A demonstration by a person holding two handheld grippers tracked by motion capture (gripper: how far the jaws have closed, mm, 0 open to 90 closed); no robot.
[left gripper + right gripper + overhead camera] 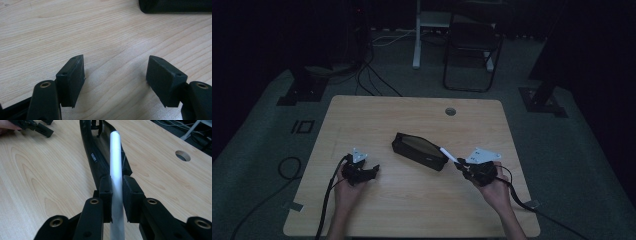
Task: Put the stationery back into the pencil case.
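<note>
A black pencil case (419,151) lies slantwise in the middle of the wooden table (412,210), its zip open. My right gripper (460,165) is shut on a white pen (449,155), whose far end reaches the case's right end. In the right gripper view the pen (116,160) runs up between the jaws of the right gripper (117,182) and points over the open case (93,155). My left gripper (373,170) rests left of the case. Its jaws stand open with only bare wood between them in the left gripper view (115,67), where the case's edge (175,6) lies ahead.
A round cable hole (450,111) sits near the table's far edge. Beyond the table stand a dark chair (472,45) and a white post (417,35), with cables on the floor. A cable (327,200) trails from the left gripper toward the near edge.
</note>
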